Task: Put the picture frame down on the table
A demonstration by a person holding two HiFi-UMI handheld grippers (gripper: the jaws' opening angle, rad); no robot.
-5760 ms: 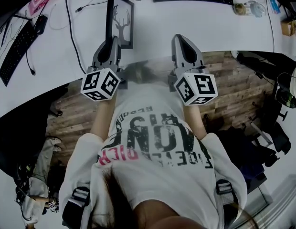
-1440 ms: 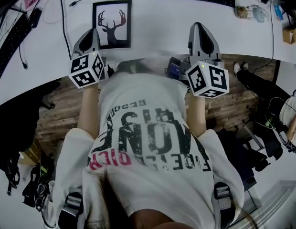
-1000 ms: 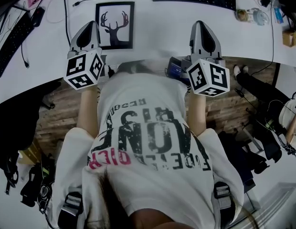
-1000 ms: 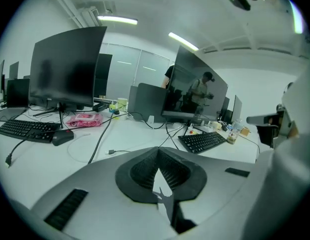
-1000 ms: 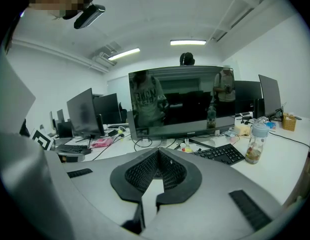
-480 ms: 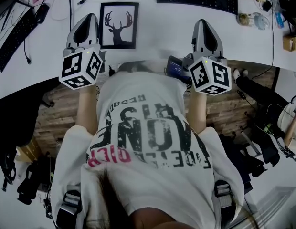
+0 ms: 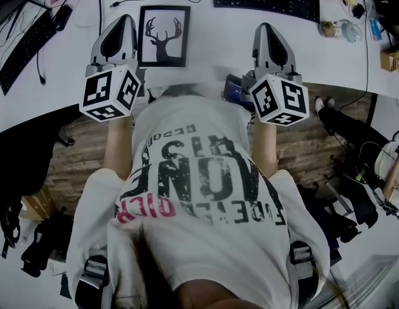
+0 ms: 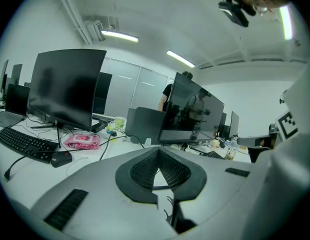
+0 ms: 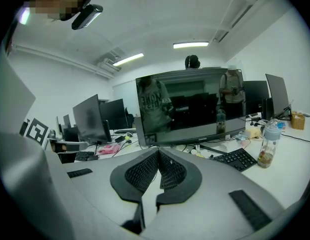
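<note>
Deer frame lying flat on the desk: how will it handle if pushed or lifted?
The picture frame looks thin and rigid, so probably light. Flat on the smooth table, it would likely slide rather than tip. Low edges look hard to pinch.

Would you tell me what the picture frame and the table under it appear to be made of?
Picture frame: thin black border, matte, likely painted wood or plastic; it cannot be told which. It surrounds a white print of a deer silhouette, probably paper; any glazing does not show. Table: smooth, uniform white top, probably laminate.
</note>
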